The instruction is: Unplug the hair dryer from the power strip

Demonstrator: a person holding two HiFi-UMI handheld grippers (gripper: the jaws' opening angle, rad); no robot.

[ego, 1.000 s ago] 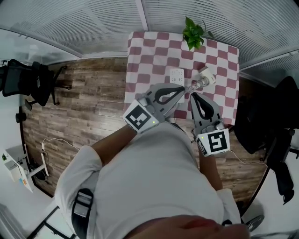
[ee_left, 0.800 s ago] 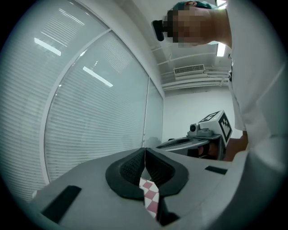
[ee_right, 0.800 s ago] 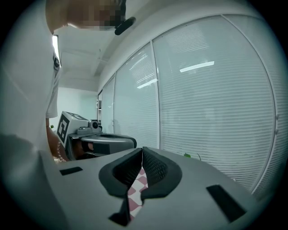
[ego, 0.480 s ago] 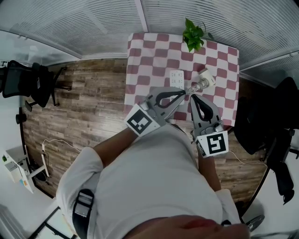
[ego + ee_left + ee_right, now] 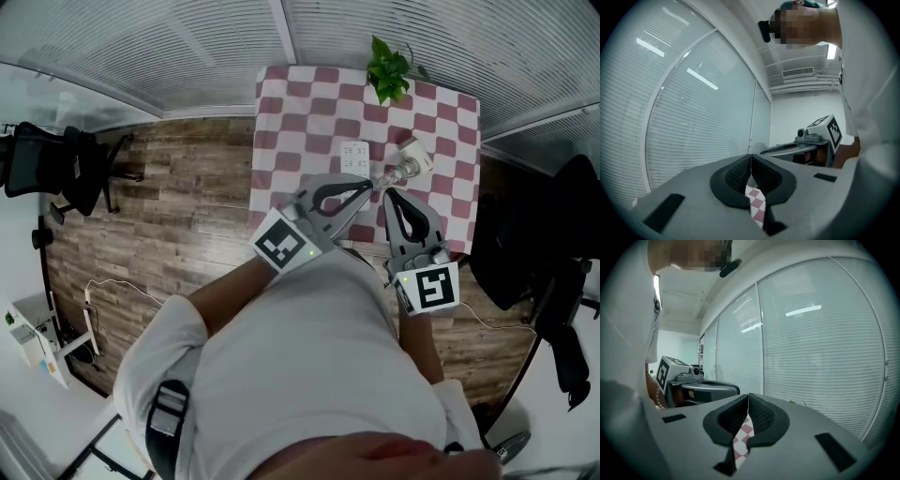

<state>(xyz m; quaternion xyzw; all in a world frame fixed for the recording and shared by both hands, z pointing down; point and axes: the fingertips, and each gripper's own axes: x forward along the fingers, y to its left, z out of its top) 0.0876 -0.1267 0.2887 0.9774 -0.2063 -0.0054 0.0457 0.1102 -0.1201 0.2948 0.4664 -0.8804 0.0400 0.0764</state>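
Observation:
In the head view a white power strip [image 5: 354,154] lies on the red-and-white checked tablecloth [image 5: 300,103]. The white hair dryer [image 5: 410,159] lies just right of it. Whether its plug sits in the strip is too small to tell. Both grippers hover level over the table's near edge, short of these things. My left gripper [image 5: 374,185] [image 5: 751,159] is shut, pads touching, with nothing between them. My right gripper [image 5: 385,192] [image 5: 748,399] is shut and empty too. Only checked cloth shows below each pair of jaws.
A potted green plant [image 5: 387,67] stands at the table's far edge. Windows with white blinds [image 5: 187,37] run behind the table. Black office chairs stand at the left [image 5: 52,164] and right [image 5: 553,244] on the wooden floor. A white cable [image 5: 487,323] trails on the floor.

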